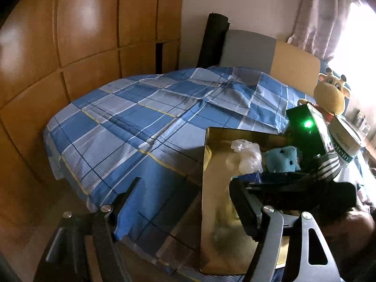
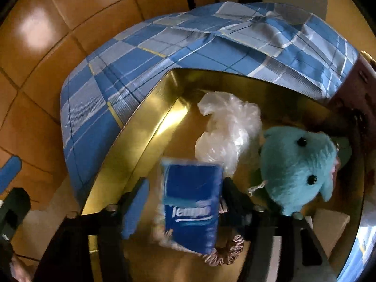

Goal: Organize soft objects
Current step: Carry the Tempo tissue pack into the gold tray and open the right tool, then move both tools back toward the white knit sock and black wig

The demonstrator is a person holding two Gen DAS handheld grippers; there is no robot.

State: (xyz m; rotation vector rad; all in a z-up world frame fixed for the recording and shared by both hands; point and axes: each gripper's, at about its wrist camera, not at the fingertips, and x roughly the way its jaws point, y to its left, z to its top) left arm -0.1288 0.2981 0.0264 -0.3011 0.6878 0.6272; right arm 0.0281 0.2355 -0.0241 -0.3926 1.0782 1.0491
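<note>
Both gripper fingers (image 2: 135, 199) flank, perhaps release, tissue pack (image 2: 191, 208).

The left gripper (image 1: 188, 202) hangs with its jaws spread wide, nothing between them. The right gripper (image 2: 185, 195), at its right, is open too, fingers (image 2: 135, 209) parted.

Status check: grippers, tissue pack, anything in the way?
Right gripper open, tissue pack between its fingers over gold box. Left gripper open, empty. Plush and plastic bag crowd the box.
</note>
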